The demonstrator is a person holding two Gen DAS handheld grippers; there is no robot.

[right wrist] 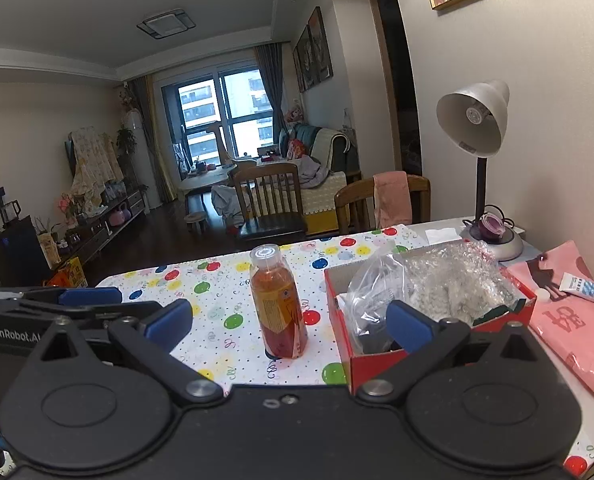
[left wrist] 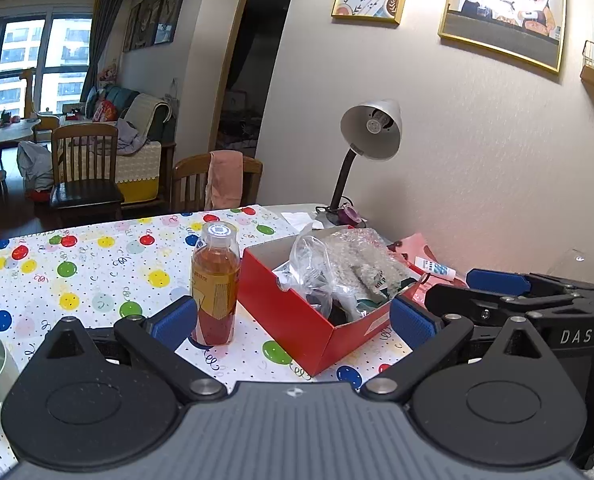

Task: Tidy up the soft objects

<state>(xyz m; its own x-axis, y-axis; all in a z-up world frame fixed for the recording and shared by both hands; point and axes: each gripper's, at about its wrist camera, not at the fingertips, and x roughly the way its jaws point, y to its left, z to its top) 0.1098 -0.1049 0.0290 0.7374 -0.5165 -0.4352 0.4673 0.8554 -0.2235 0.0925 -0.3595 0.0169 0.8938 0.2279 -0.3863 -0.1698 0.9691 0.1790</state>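
Both the left gripper point(left wrist: 293, 322) and the right gripper point(right wrist: 289, 322) are staying with fingers wide apart and holding nothing, just beyond them a drink bottle point(left wrist: 215, 284) is standing upright on the balloon-pattern tablecloth point(left wrist: 97, 272), and beside it the red box point(left wrist: 297, 320) is holding crumpled plastic bags point(left wrist: 337, 268), while a desk lamp point(left wrist: 367, 140) is standing farther back by the wall.

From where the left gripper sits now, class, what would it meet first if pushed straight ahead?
Probably the near corner of the red box, which lies between the open fingers of the left gripper; the bottle stands just inside the left finger. Depth is uncertain.
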